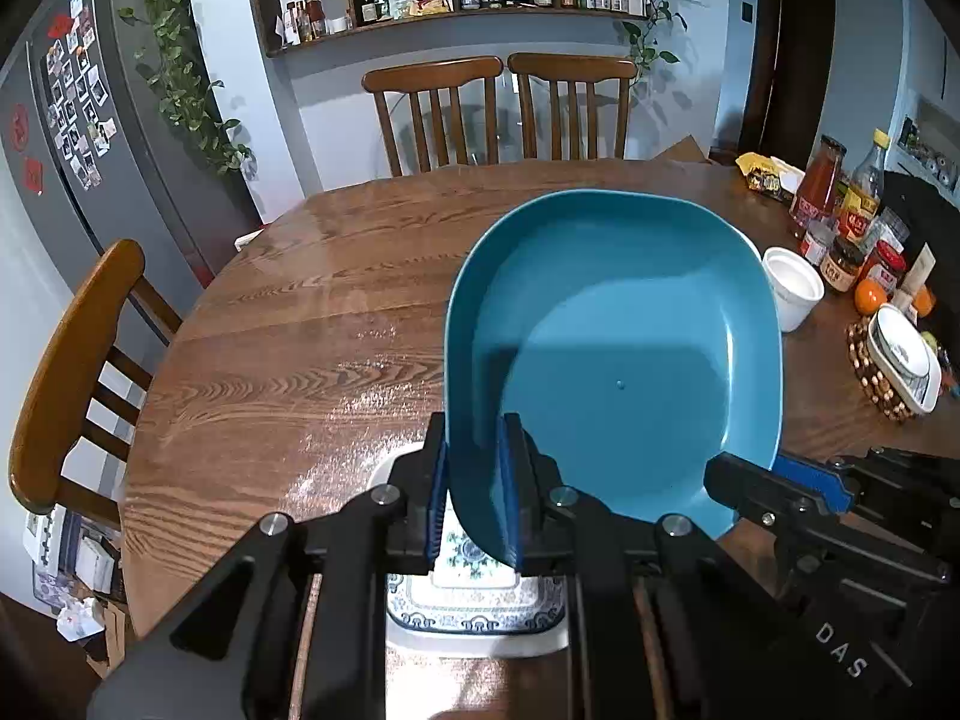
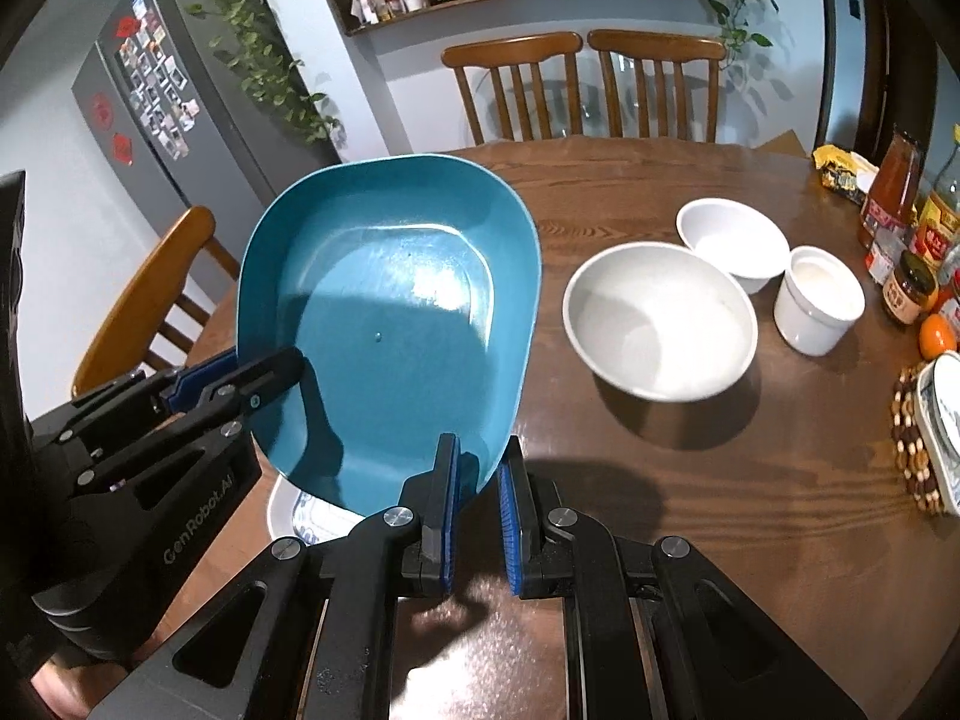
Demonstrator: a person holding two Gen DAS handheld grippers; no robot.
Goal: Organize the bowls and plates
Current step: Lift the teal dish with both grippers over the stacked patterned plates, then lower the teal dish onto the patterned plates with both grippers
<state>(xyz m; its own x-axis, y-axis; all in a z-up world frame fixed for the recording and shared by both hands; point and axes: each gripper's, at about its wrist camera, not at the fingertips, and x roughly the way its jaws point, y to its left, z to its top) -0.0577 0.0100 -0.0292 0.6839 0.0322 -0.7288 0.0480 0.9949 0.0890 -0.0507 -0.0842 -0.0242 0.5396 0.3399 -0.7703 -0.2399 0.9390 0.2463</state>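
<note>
- Fingers of the left gripper (image 1: 474,492) stand nearly closed, clamped on the rim of a teal rounded-square plastic dish (image 1: 612,354); the blue pads (image 1: 438,498) press either side of its wall at the dish's 7 o'clock edge in the left wrist view.
- Fingers of the right gripper (image 2: 480,510) are likewise drawn nearly together on the same dish's rim, at its 5 o'clock corner in the right wrist view.
- Teal dish is held off the round brown wooden table (image 1: 288,336) between both grippers, tilted so its inside faces the cameras.
- Beneath it, at 6 o'clock in the left view, lies a white rectangular plate with a blue-green pattern (image 1: 474,600), flat on the table.
- At 3 o'clock of the dish in the right view sits a large white round bowl (image 2: 660,324); a smaller white bowl (image 2: 735,240) is just behind it at 1 o'clock, and a white straight-sided cup (image 2: 819,309) is just beside that.
- At the table's 3 o'clock edge a patterned white dish (image 1: 903,360) rests on a beaded wooden trivet (image 1: 870,378), near sauce bottles and jars (image 1: 840,222).
</note>
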